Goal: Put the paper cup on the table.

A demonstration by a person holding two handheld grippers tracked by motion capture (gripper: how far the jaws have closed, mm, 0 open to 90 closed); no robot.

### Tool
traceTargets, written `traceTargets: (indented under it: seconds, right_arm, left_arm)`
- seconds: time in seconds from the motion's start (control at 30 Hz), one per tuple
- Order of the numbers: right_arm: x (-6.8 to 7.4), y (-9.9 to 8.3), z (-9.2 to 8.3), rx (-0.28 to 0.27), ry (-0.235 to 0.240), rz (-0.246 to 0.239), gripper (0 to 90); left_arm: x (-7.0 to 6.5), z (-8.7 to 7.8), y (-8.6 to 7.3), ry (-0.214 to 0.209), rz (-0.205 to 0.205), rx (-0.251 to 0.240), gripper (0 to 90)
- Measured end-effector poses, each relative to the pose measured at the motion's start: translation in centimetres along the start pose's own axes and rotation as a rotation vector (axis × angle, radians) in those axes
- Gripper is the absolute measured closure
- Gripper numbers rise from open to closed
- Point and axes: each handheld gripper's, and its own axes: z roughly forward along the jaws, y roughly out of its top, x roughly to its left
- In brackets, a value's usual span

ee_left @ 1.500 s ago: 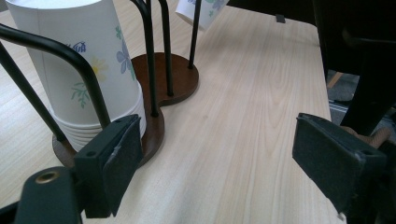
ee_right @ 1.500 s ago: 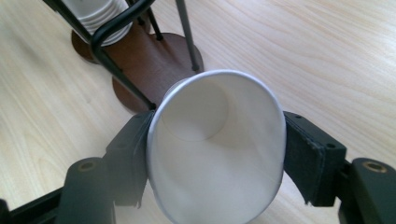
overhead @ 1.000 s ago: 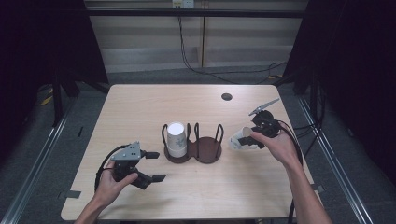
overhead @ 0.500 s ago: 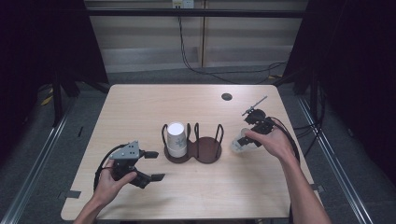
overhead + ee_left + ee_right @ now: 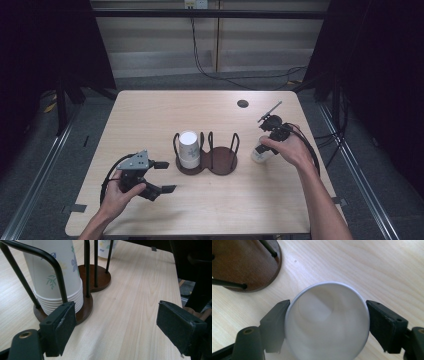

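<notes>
High view: two-bay cup holder sits mid-table. Its left bay carries an inverted stack of paper cups and its right bay is bare. A loose paper cup stands on the wood just right of the holder, apart from it. The right gripper is down over that cup and the left gripper is parked low, left of the holder. Left gripper view: the left gripper has its jaws spread wide with nothing between them but tabletop. The stack and the wire loops are close ahead, and the loose cup is beyond the far bay. Right gripper view: the right gripper jaws have just been opening, and the cup sits between them, apparently mouth-up though the frame is soft. One pad looks to be brushing the rim and the other is just beside it. The rim is round and not squeezed, so I read this as no clamp, with the cup resting on the table on its own. The empty bay's base is near, at upper left. Risks: the cup is light and unloaded, so if the brushing pad drags when the gripper lifts or shifts sideways it will likely tip or skate. If the jaws re-close off-centre or too hard, the rim ovalises and the cup pops out. Moving it into the empty bay is tight, since a low or tilted approach snags the wire loops and shoves the holder. The left jaws sit close to the loaded bay, and a twitch there could nudge the stack.
</notes>
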Motion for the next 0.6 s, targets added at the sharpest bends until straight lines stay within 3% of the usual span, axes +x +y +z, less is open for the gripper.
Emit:
traceTargets:
  seconds: [0.27, 0.6]
  right_arm:
    - [0.00, 0.04, 0.45, -0.021, 0.004, 0.016, 22.0]
    - [0.07, 0.50, 0.73, -0.095, -0.012, 0.042, 23.5]
  left_arm:
    - [0.01, -0.10, 0.01, 0.002, -0.003, -0.009, 15.9]
    - [0.09, -0.21, 0.00, 0.002, -0.003, -0.014, 15.9]
